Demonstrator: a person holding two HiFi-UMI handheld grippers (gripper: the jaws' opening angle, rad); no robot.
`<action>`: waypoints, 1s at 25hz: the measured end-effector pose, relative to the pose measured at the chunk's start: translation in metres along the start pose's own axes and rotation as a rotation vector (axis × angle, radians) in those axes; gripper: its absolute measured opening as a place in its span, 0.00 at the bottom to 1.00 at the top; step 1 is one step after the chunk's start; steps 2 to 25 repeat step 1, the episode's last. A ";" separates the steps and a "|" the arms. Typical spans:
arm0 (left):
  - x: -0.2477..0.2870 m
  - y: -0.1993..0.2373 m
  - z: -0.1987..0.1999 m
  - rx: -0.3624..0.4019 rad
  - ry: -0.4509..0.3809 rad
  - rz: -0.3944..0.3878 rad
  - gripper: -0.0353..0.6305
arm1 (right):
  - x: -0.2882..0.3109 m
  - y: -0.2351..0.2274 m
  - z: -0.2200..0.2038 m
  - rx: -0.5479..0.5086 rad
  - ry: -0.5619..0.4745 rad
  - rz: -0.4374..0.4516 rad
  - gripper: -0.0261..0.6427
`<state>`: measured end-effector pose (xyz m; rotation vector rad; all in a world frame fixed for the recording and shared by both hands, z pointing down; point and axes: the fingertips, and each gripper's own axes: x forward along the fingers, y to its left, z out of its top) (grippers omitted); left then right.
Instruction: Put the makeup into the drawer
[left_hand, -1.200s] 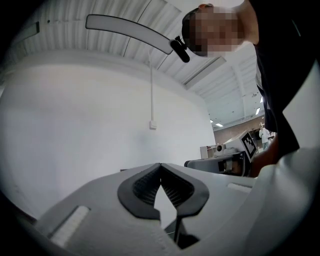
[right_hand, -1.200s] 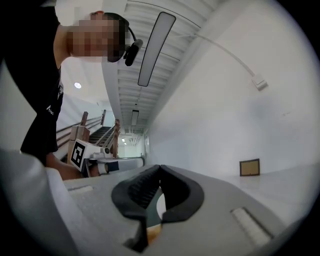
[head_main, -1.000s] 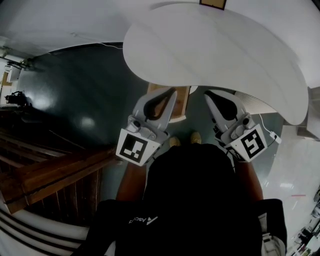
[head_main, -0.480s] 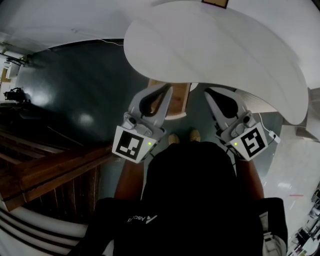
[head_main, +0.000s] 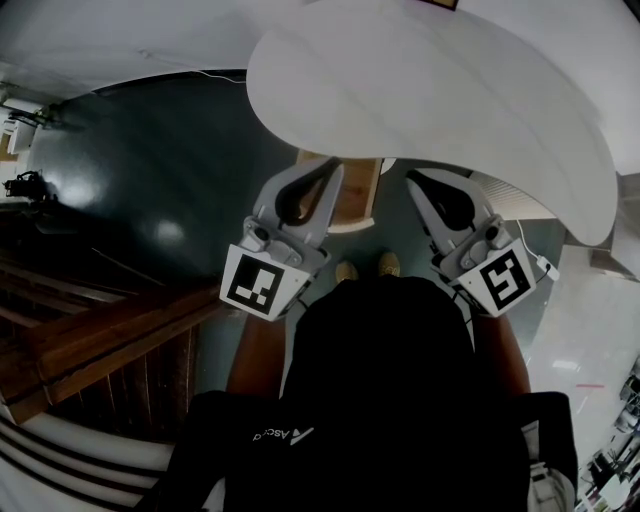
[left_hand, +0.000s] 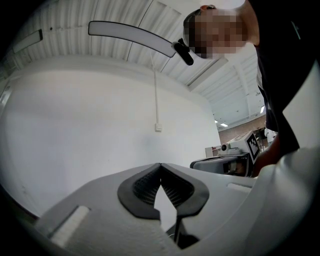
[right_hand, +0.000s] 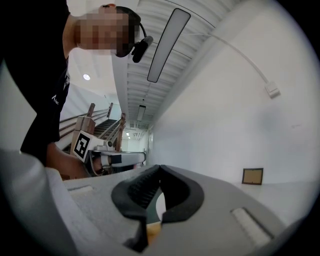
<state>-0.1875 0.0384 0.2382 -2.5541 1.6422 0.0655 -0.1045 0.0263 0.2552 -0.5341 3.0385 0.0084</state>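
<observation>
Both grey plastic: left tool (head_main: 333, 172), right tool (head_main: 414, 181), ribbed pads (left_hand: 143, 186) together.

Left tongs (head_main: 335, 170) a shade further left and higher in the head view.

White print on the black shirt (head_main: 281, 436) begins "Asc"; the rest of it is unreadable.

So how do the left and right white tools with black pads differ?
In the head view the left white tool has its tip over the light wooden panel; the right white tool has its over the dark floor. Their marker cubes carry different patterns. Both are shut and empty.
</observation>
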 end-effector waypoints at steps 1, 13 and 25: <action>0.000 0.000 0.000 0.000 -0.001 0.000 0.07 | 0.000 0.000 -0.001 -0.002 0.002 0.001 0.04; 0.000 0.000 0.000 0.000 -0.001 0.000 0.07 | 0.000 0.000 -0.001 -0.002 0.002 0.001 0.04; 0.000 0.000 0.000 0.000 -0.001 0.000 0.07 | 0.000 0.000 -0.001 -0.002 0.002 0.001 0.04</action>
